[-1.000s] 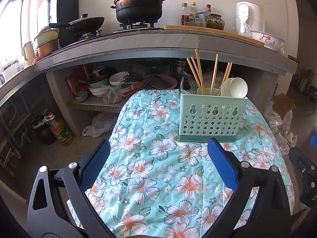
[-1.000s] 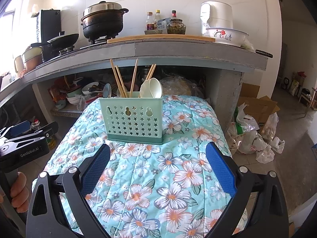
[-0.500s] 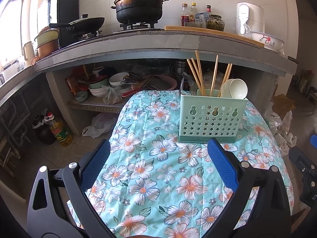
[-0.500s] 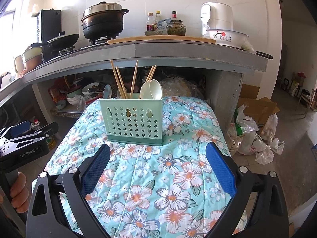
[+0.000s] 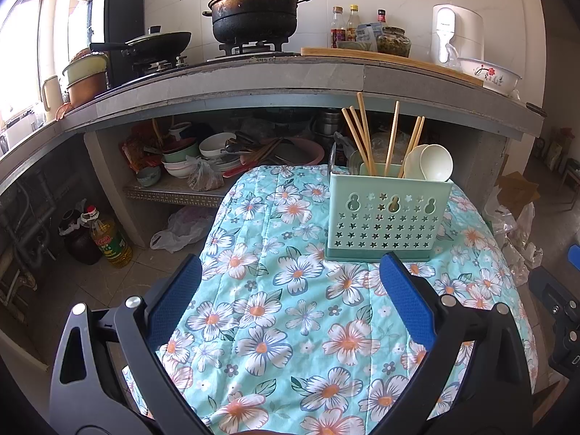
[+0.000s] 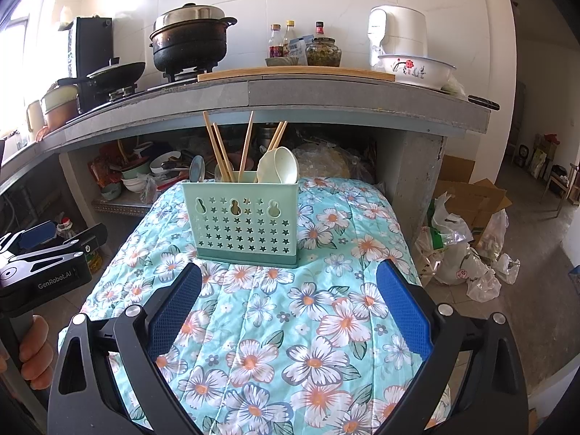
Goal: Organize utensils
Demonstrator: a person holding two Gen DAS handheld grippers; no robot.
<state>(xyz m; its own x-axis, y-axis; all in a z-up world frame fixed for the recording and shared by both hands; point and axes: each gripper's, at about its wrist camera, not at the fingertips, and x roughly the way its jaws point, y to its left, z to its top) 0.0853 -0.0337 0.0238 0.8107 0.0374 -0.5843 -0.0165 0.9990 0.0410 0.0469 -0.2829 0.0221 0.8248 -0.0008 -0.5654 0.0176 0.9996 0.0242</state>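
A mint-green perforated utensil caddy (image 5: 388, 217) stands upright on the floral cloth (image 5: 275, 311); it also shows in the right wrist view (image 6: 242, 224). Several wooden chopsticks (image 5: 364, 137) and two white spoons (image 5: 433, 162) stand in it, as do metal spoons (image 6: 197, 169) at its left. My left gripper (image 5: 290, 272) is open and empty, short of the caddy and left of it. My right gripper (image 6: 288, 282) is open and empty, just in front of the caddy. The left gripper's body (image 6: 40, 272) shows at the left of the right wrist view.
A stone counter (image 5: 253, 76) runs behind the table with a black pot (image 5: 253, 18), wok (image 5: 156, 41), bottles and a bowl (image 5: 487, 74). Dishes (image 5: 217, 148) crowd the shelf under it. An oil bottle (image 5: 107, 239) stands on the floor left; bags and boxes (image 6: 467, 232) lie right.
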